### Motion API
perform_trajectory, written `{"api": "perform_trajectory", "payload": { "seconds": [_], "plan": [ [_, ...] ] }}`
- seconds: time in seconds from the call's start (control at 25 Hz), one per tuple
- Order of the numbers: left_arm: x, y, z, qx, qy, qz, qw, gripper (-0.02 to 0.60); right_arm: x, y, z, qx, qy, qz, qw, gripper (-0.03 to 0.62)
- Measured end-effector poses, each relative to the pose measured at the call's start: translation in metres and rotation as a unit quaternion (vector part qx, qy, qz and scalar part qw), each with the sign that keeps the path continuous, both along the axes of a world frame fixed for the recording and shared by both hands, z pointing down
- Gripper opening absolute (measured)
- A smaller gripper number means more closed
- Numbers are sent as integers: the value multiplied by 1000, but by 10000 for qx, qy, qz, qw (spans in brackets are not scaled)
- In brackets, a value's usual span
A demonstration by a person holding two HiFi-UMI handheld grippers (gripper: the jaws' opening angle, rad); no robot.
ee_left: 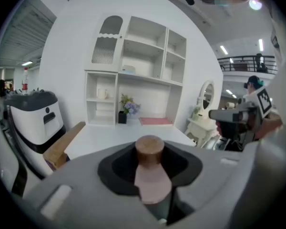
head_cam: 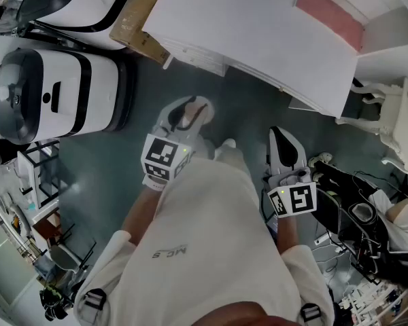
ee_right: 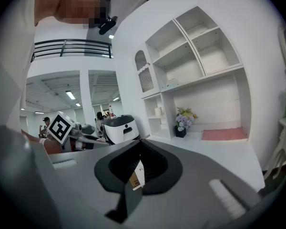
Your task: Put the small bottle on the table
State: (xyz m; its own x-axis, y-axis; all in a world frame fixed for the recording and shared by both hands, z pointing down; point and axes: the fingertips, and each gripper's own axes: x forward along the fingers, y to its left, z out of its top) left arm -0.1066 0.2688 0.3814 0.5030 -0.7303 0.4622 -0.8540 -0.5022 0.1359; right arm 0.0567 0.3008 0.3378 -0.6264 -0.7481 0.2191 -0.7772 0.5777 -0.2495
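In the left gripper view the small bottle [ee_left: 151,178], pink with a round brown cap, stands upright between the jaws of my left gripper [ee_left: 150,190], which is shut on it. The head view shows the left gripper [head_cam: 185,114] held over the floor, short of the white table [head_cam: 258,39], with the bottle [head_cam: 187,116] showing as a brown patch in the jaws. My right gripper [head_cam: 283,141] hangs beside it to the right, also off the table. In its own view the right gripper [ee_right: 135,178] has its jaws together, with only a small tag showing in the slit.
A white and black machine [head_cam: 54,94] stands on the floor at the left, with a cardboard sheet [head_cam: 139,19] leaning by the table. A pink mat [head_cam: 330,15] lies on the table. A white shelf unit [ee_left: 133,75] with a flower pot [ee_left: 126,111] backs the table. White furniture [head_cam: 394,128] and cables lie at the right.
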Motion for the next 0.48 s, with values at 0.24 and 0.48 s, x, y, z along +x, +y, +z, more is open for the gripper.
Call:
{"api": "perform_trajectory", "payload": {
  "seconds": [0.24,0.48],
  "plan": [
    [12,65,-5,-196,292,22,9994,126,2,42,0,-5,197,69,9998,0],
    [26,96,-21,-17,254,589,9979,126,-11,81,-20,287,203,345,9988,0]
  ]
}}
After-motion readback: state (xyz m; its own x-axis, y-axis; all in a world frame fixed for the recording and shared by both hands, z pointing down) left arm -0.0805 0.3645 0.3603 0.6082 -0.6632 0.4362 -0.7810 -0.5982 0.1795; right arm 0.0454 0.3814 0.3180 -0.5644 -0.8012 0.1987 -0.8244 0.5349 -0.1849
